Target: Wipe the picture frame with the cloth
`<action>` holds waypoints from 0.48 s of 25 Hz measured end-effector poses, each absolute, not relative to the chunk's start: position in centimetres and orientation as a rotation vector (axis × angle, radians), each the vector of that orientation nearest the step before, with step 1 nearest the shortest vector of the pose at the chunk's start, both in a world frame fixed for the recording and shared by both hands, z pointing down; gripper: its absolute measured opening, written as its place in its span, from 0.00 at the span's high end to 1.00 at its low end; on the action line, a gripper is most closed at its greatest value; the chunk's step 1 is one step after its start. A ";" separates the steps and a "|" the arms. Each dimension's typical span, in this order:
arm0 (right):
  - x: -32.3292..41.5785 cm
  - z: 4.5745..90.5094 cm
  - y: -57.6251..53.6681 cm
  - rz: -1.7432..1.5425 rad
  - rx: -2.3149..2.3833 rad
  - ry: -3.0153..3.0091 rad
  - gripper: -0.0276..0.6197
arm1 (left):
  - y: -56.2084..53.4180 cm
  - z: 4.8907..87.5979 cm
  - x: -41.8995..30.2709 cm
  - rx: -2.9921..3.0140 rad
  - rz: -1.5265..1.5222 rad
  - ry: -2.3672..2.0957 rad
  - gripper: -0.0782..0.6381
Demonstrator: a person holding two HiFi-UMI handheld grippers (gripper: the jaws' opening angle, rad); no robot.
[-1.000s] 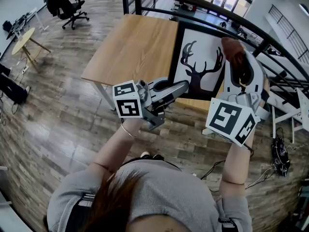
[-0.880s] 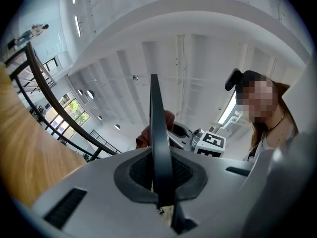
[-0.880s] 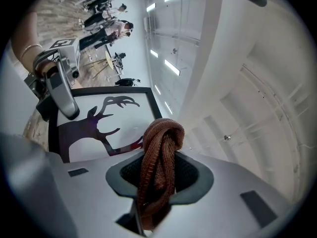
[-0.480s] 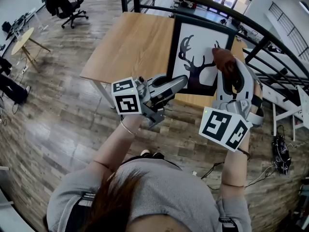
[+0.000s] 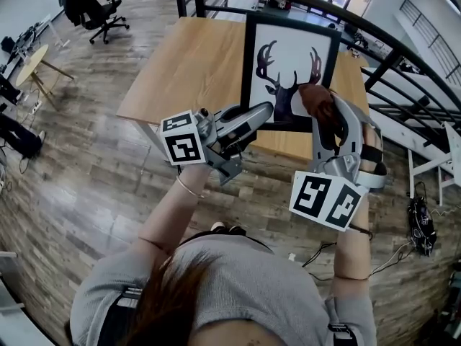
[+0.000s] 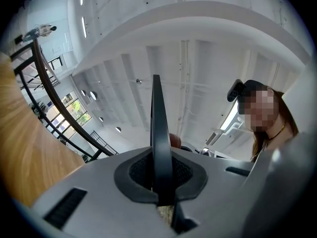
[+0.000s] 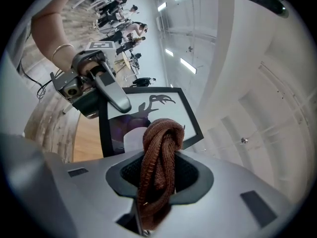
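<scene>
The picture frame (image 5: pixel 288 56), black-edged with a black deer silhouette on white, stands tilted up over the wooden table (image 5: pixel 194 63). My left gripper (image 5: pixel 261 114) is shut on its lower left edge; in the left gripper view the frame (image 6: pixel 157 128) shows edge-on as a thin black strip between the jaws of the left gripper (image 6: pixel 161 185). My right gripper (image 5: pixel 325 117) is shut on a bunched brown cloth (image 5: pixel 317 101), which rests against the lower right of the picture. In the right gripper view the cloth (image 7: pixel 161 157) sticks out of the right gripper (image 7: pixel 158 182) in front of the frame (image 7: pixel 148 110).
A black metal railing (image 5: pixel 374 42) runs behind the table's far side. A black office chair (image 5: pixel 90 6) and a small round table (image 5: pixel 32 60) stand far left on the wood floor. Cables and a black device (image 5: pixel 421 229) lie at the right.
My right gripper has carried the cloth down the picture, from its upper right corner to its lower right. The frame now stands more squarely facing me; the left gripper keeps its hold.
</scene>
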State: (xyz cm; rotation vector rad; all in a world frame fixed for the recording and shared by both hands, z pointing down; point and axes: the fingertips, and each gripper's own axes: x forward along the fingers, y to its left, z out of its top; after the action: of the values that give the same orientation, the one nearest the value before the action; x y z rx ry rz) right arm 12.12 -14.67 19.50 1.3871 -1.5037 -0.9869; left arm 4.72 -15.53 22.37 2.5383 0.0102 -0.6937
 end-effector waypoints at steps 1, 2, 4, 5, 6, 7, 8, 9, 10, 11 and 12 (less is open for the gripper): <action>12.0 19.9 -14.8 -0.978 1.377 -1.508 0.75 | -15.8 22.4 4.6 2.538 -0.692 0.008 0.87; 12.0 20.2 -14.8 -0.969 1.367 -1.512 0.75 | -16.0 22.5 4.6 2.537 -0.692 0.006 0.87; 11.9 21.0 -14.8 -0.954 1.346 -1.522 0.75 | -16.2 22.7 4.5 2.532 -0.696 0.002 0.87; 11.9 21.3 -14.7 -0.948 1.336 -1.527 0.75 | -16.3 22.7 4.5 2.528 -0.699 0.002 0.87; 11.9 21.7 -14.6 -0.942 1.325 -1.531 0.75 | -16.4 22.7 4.5 2.523 -0.703 0.002 0.87; 11.9 22.1 -14.5 -0.937 1.316 -1.535 0.75 | -16.5 22.8 4.6 2.517 -0.707 0.003 0.87; 12.0 22.5 -14.3 -0.932 1.306 -1.536 0.75 | -16.5 22.9 4.6 2.510 -0.712 0.004 0.87; 12.0 22.8 -14.2 -0.928 1.296 -1.535 0.75 | -16.5 23.0 4.6 2.504 -0.716 0.003 0.87; 12.0 23.2 -14.1 -0.924 1.284 -1.534 0.75 | -16.6 23.1 4.6 2.501 -0.719 0.000 0.87; 11.9 23.5 -14.1 -0.919 1.272 -1.534 0.75 | -16.7 23.2 4.6 2.501 -0.720 -0.005 0.87; 12.0 24.0 -14.0 -0.913 1.260 -1.534 0.75 | -16.8 23.2 4.6 2.502 -0.719 -0.011 0.87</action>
State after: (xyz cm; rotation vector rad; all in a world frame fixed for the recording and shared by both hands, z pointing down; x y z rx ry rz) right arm 11.96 -14.04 23.97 1.2596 -1.5342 -0.9132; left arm 4.65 -16.78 23.25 2.5021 -0.0106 -0.7185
